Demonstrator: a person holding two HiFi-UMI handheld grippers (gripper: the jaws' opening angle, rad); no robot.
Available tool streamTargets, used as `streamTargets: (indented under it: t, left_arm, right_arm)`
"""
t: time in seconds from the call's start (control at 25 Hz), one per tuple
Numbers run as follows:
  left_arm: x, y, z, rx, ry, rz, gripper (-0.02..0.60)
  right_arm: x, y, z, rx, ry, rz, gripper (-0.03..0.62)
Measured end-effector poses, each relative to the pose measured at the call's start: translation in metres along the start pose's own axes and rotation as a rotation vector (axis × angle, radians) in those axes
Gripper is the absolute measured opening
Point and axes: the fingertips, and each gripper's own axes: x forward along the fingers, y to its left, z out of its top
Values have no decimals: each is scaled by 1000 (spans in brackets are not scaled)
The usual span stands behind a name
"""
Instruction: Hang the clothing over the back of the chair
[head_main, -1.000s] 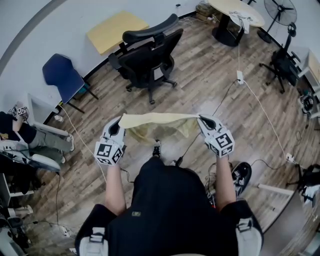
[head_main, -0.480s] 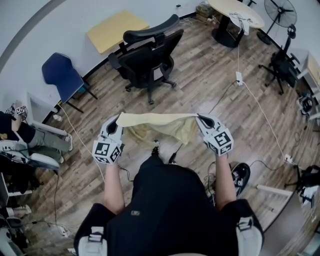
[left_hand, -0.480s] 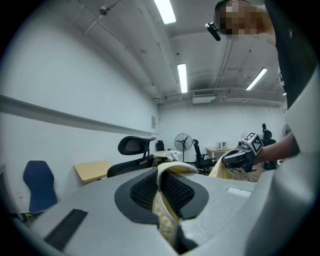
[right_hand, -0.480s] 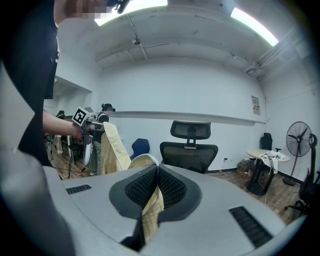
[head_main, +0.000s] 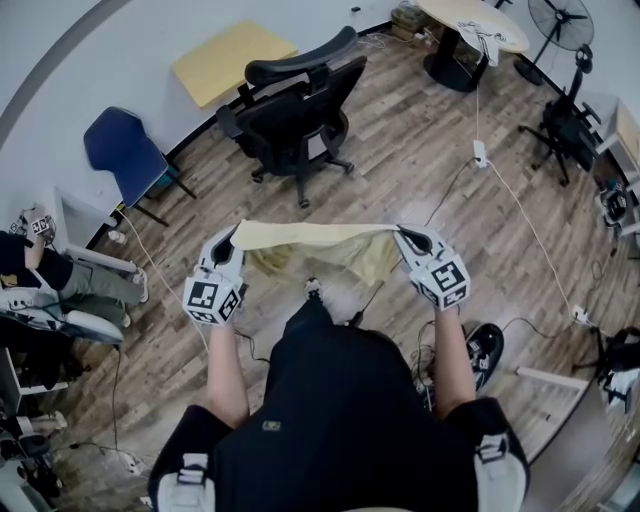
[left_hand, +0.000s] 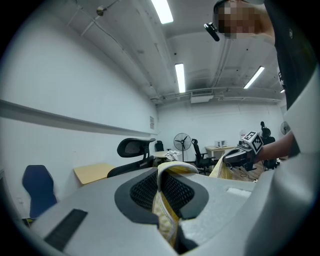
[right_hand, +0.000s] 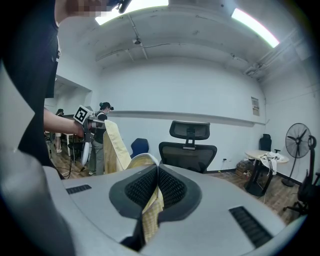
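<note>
The yellow clothing (head_main: 318, 240) hung stretched in the air between the two grippers. The left gripper (head_main: 234, 240) pinched one end tight in its jaws, and the right gripper (head_main: 402, 238) pinched the other end. The black chair (head_main: 295, 110) stood apart on the wood floor (head_main: 400, 160).

Clothing (head_main: 318, 243) nearest, chair (head_main: 297, 118) beyond — fan (head_main: 560, 22) far right
</note>
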Motion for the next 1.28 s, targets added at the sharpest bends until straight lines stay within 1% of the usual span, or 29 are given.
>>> streamTargets:
  t: [0.2, 0.32, 0.44, 0.52, 0.6, 0.72, 0.8, 1.0, 1.2, 1.28]
  left_arm:
    - [8, 7, 4, 11, -5, -10, 12]
    - [21, 11, 3, 3, -5, -22, 12]
    - [34, 15, -1, -4, 0, -38, 12]
    - [44, 19, -3, -13, 3, -50, 13]
    - [55, 26, -3, -19, 0, -61, 12]
    - [72, 37, -1, -24, -1, -72, 12]
    - [81, 43, 0, -24, -2, -77, 12]
    - [104, 56, 6, -26, -7, -77, 12]
    - [123, 75, 8, -32, -13, -75, 12]
    - [130, 83, 9, -35, -14, -71, 12]
  right_arm:
    - [1, -9, 5, -3, -25, -33, -2]
    - [6, -13, -4, 11, 10, -36, -2]
    - [11, -17, -7, -9, 23, -41, -2]
    - [14, -22, -7, 6, 40, -49, -2]
    - [21, -28, -4, 31, 45, -56, -2]
    - [34, -39, 2, 28, 42, -66, -2]
    - [40, -44, -2, 38, 49, -65, -2]
    - [52, -62, 3, 73, 64, -88, -2]
    - [69, -80, 5, 67, 79, -103, -2]
    - [76, -89, 8, 68, 59, -104, -2]
